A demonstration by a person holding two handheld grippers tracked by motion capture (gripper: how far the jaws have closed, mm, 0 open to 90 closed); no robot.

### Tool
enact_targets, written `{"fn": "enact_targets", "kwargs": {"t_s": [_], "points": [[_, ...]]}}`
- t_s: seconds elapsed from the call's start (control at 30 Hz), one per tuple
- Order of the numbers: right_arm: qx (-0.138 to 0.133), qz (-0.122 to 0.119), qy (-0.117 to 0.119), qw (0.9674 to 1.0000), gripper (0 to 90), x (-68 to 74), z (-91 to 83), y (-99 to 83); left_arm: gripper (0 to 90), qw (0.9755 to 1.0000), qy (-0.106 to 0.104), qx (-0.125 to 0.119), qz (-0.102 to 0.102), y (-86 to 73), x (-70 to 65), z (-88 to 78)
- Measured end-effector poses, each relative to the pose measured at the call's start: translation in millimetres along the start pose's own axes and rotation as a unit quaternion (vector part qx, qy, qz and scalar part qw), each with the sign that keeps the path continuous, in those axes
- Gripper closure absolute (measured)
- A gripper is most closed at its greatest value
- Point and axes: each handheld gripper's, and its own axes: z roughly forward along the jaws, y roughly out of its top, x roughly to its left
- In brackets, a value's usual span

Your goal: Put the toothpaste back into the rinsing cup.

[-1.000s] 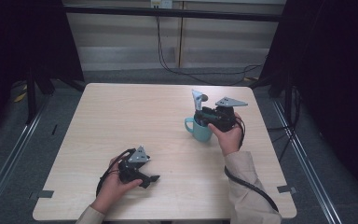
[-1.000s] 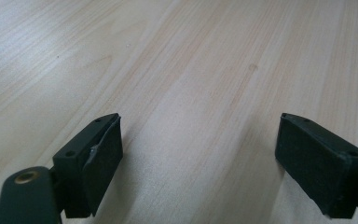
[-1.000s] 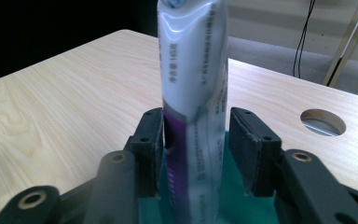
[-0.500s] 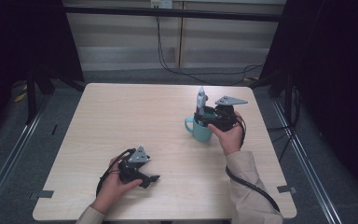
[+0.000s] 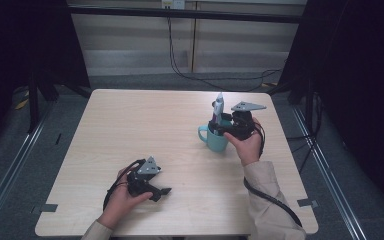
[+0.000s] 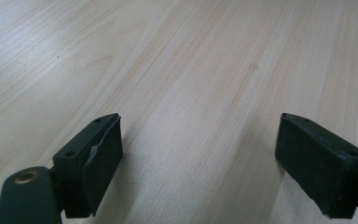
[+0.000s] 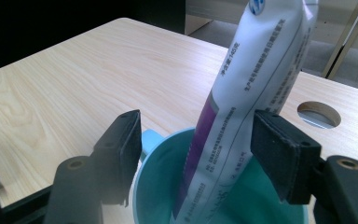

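Two grippers sit over a pale wooden table (image 5: 130,130), one in each of the person's hands. The right gripper (image 7: 196,149) hovers at the rim of a teal mug (image 7: 158,186), its jaws spread apart with a white and purple tube (image 7: 247,93) standing between them. In the right gripper view the tube rises out of the mug and leans toward the right-hand jaw, its side just beside or touching that pad; the left-hand jaw stands clear of it, with a gap in between. The jaws are not clamped on the tube. The tube's lower end drops inside the mug, below and between the two jaws, and its top runs well above them. In the high view the mug (image 5: 215,140) stands on the right half of the table with its handle toward the left, and the tube (image 5: 217,110) pokes up from it just ahead of the right gripper (image 5: 227,125).

The left gripper (image 5: 157,192) rests low near the table's near edge, well apart from the mug. Its jaws are spread wide, with bare wood between them in the left gripper view (image 6: 200,154).
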Motion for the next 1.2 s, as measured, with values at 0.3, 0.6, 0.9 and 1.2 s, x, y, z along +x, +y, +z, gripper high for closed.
{"fn": "enact_targets", "kwargs": {"t_s": [0.3, 0.6, 0.9, 1.2], "points": [[0.001, 0.001, 0.002, 1.0, 32.7, -1.0, -3.3, 1.6, 14.7, 1.0, 0.0, 0.0, 0.0, 0.0, 0.0, 0.0], [0.001, -0.002, -0.001, 1.0, 32.5, -0.6, -5.9, 3.1, 14.7, 1.0, 0.0, 0.0, 0.0, 0.0, 0.0, 0.0], [-0.001, 0.0, -0.005, 1.0, 33.3, -2.6, -10.5, 2.6, 14.7, 1.0, 0.0, 0.0, 0.0, 0.0, 0.0, 0.0], [-0.002, 0.002, -0.012, 0.9999, 36.5, -3.9, -15.1, 1.7, 14.7, 1.0, 0.0, 0.0, 0.0, 0.0, 0.0, 0.0]]}}
